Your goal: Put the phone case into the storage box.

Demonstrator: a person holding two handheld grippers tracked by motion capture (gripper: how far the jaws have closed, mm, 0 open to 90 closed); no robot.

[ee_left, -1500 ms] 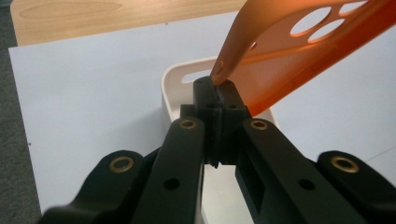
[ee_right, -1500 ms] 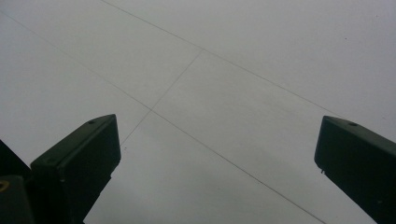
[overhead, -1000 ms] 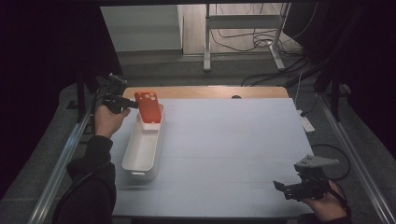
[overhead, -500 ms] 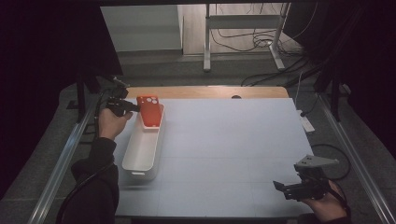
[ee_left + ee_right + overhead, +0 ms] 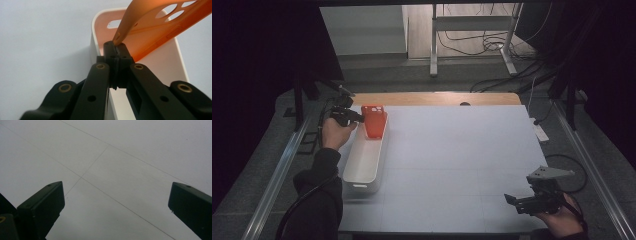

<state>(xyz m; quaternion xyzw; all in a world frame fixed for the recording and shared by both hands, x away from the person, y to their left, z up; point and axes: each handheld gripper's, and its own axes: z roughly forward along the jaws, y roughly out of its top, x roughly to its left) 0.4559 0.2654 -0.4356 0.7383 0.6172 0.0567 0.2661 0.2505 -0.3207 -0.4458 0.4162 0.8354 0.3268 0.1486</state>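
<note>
Orange and thin, the phone case (image 5: 373, 120) hangs over the far end of the white tray (image 5: 362, 167) at the surface's left, pinched by its edge in the closed left gripper (image 5: 116, 47), while the right gripper (image 5: 115, 202) gapes open, near right.

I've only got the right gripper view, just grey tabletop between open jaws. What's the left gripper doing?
Observer: The left gripper is shut on the edge of an orange phone case.
Operator: Where is the case?
Observer: Over the far end of a long white bin, at the table's left side.
Operator: Anything else in that bin?
Observer: In the high view the rest of it looks bare.
</note>
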